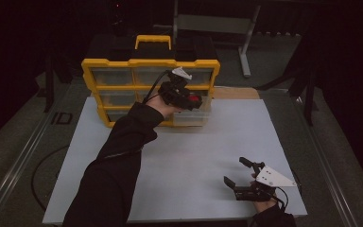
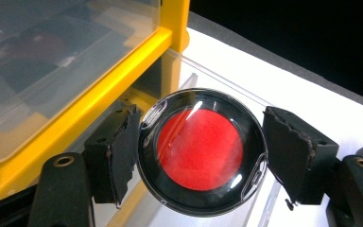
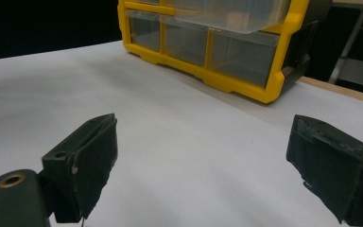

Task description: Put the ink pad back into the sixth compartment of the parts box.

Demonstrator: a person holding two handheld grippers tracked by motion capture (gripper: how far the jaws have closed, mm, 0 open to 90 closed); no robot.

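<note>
The left gripper (image 2: 201,153) is pinching a round black case with a red disc inside (image 2: 199,150), its pads pressing the rim from both sides, and is holding it over a clear drawer (image 2: 217,75) pulled out of the yellow organizer (image 1: 150,85) at the far side of the white table (image 1: 184,151). Because the grip is resting on a smooth, curved edge, the case is probably liable to pivot or slip and land outside the drawer, or clip its front wall. The right gripper (image 3: 203,165) is resting near the table's front edge with jaws spread wide and nothing between them, well apart from the organizer.
</note>
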